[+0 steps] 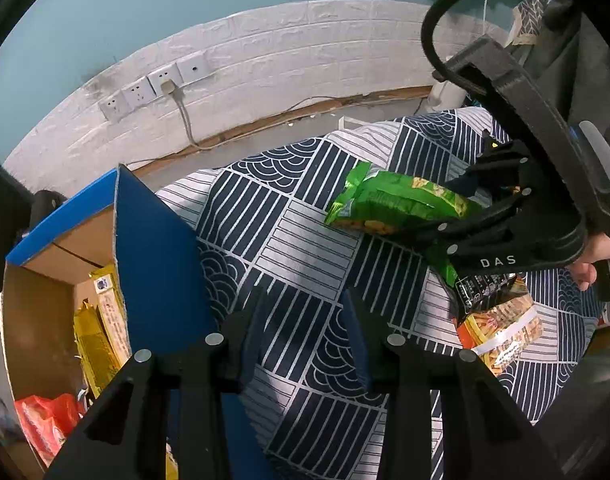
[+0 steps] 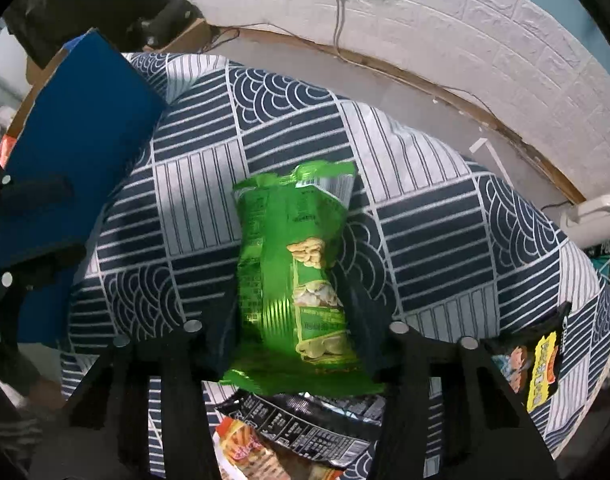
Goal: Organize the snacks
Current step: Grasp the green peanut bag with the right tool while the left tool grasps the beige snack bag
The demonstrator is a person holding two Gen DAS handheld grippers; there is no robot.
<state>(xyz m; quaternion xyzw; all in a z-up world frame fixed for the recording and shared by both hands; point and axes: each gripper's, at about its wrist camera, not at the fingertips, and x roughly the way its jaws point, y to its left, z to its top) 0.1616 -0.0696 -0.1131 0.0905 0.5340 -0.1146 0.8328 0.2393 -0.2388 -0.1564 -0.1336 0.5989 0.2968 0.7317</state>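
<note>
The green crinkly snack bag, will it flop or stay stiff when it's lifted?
The shiny green foil snack bag looks puffed with air, so probably light and fairly firm. Its flat crimped ends may droop. The glossy film could slip between the right gripper's fingers.

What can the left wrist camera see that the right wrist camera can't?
Only the left wrist view looks inside the blue cardboard box, where yellow snack packets and a red one lie. Only the right wrist view shows the black-and-yellow snack packet at the cloth's edge. Both show the green snack bag gripped by the right tool and the navy patterned cloth.
</note>
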